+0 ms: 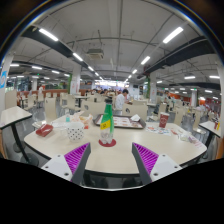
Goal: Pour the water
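A green bottle with a yellow cap (106, 121) stands upright on a red coaster (107, 142) in the middle of a round beige table (110, 160). A white patterned cup (75, 131) stands just left of it. My gripper (111, 158) hangs open above the table's near side, its purple-padded fingers (76, 156) set wide apart. The bottle is beyond the fingers, centred between them, and nothing is held.
A red bowl-like object (44, 129) lies at the table's left, a red cup (164, 121) at its right, and a flat tray (131, 122) behind the bottle. More tables, chairs and a person (121, 101) fill the large hall beyond.
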Available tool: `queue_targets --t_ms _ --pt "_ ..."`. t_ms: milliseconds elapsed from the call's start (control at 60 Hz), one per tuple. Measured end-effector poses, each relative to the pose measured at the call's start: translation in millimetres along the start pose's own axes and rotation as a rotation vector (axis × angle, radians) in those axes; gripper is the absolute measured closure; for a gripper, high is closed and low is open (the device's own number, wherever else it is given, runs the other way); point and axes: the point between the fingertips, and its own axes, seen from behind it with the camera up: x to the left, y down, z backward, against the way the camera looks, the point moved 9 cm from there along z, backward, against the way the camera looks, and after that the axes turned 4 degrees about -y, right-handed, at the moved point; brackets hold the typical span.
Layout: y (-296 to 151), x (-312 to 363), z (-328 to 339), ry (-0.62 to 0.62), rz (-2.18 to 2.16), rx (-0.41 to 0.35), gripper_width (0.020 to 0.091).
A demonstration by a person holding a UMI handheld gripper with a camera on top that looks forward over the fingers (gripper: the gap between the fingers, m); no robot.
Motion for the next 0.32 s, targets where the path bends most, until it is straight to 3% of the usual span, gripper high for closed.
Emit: queue_targets --t_ms 317 --pt "17 4 25 -0.008 -0.013 -0.02 0.0255"
